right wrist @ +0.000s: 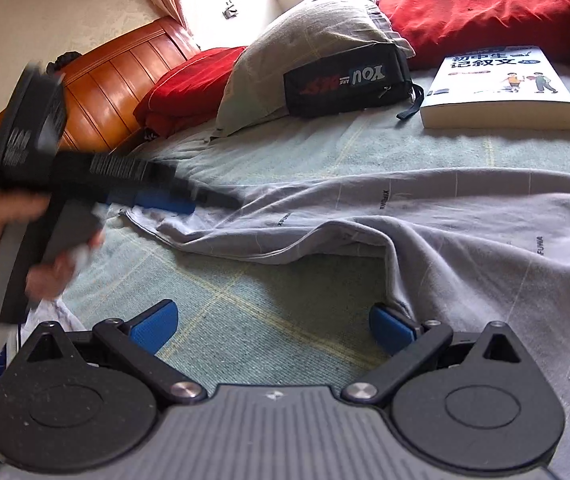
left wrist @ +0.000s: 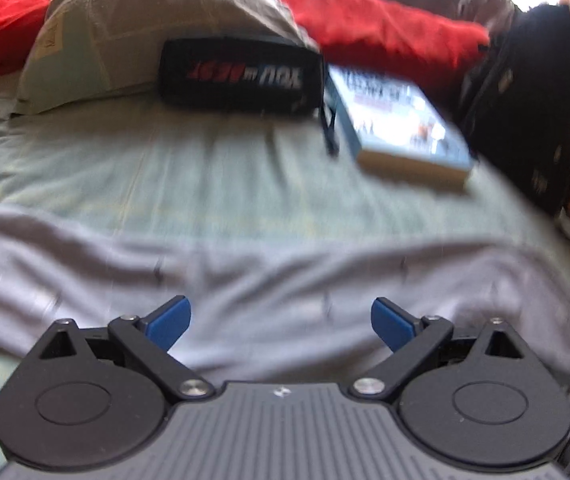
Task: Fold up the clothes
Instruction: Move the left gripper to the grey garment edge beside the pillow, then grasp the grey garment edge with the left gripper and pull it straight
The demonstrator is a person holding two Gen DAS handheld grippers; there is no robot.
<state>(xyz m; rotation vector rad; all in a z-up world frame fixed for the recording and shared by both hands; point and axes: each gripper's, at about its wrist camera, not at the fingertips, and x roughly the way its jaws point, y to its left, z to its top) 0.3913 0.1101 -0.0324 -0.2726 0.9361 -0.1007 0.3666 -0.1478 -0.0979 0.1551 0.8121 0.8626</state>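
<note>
A grey garment (right wrist: 465, 240) with small printed letters lies crumpled across the pale green bedsheet (right wrist: 245, 312). In the blurred left wrist view the same grey garment (left wrist: 245, 272) spreads under my left gripper (left wrist: 281, 324), which is open with nothing between its blue pads. From the right wrist view, a hand (right wrist: 45, 268) holds that left gripper (right wrist: 189, 204) low over the garment's far left edge. My right gripper (right wrist: 273, 326) is open above bare sheet. Its right pad (right wrist: 391, 328) sits against a hanging fold of the garment.
At the head of the bed lie a grey pillow (right wrist: 317, 40), a black pouch (right wrist: 345, 80) with lettering, a thick book (right wrist: 501, 88) and red bedding (right wrist: 485, 12). A wooden headboard (right wrist: 117, 76) runs along the left. A dark bag (left wrist: 537, 112) stands at the bed's right edge.
</note>
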